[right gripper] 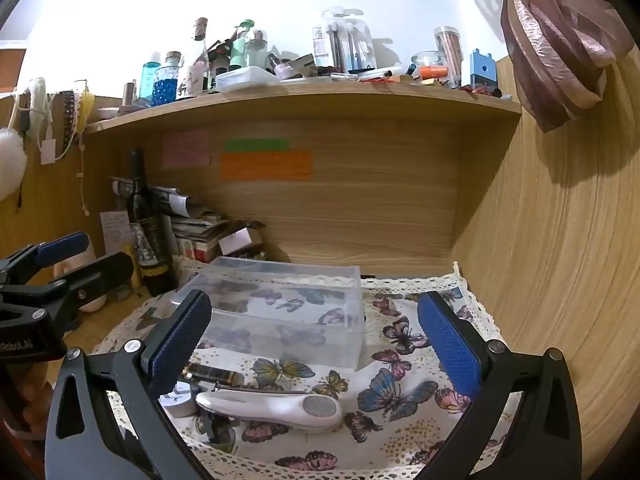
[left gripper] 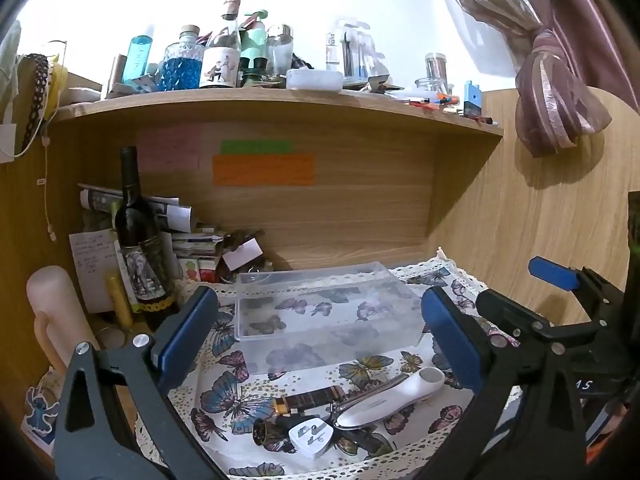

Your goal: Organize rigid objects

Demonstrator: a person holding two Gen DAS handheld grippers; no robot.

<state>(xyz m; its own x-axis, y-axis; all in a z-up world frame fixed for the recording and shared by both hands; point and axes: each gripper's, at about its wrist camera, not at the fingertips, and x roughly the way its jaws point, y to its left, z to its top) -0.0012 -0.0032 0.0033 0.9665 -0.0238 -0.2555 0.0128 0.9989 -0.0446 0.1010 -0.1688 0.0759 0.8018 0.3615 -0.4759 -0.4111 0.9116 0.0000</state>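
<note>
Below: white handheld device [right gripper: 276,406] on butterfly cloth [right gripper: 400,396], long axis crosswise, just under right claw [right gripper: 316,344]; spread wide, empty; left claw [left gripper: 316,332] likewise; clear box [right gripper: 280,304] beyond, empty.

The left tool [right gripper: 36,276] bears a partial "...bot.AI".

butterfly-print cloth [left gripper: 240,396], clear box [left gripper: 320,308], white device [right gripper: 276,410]

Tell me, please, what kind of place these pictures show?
Probably a home desk nook, perhaps in a bedroom: a wooden shelf crowded with bottles and cosmetics, sticky notes on the back panel, a tied curtain, and a butterfly-print cloth on the desktop.
</note>
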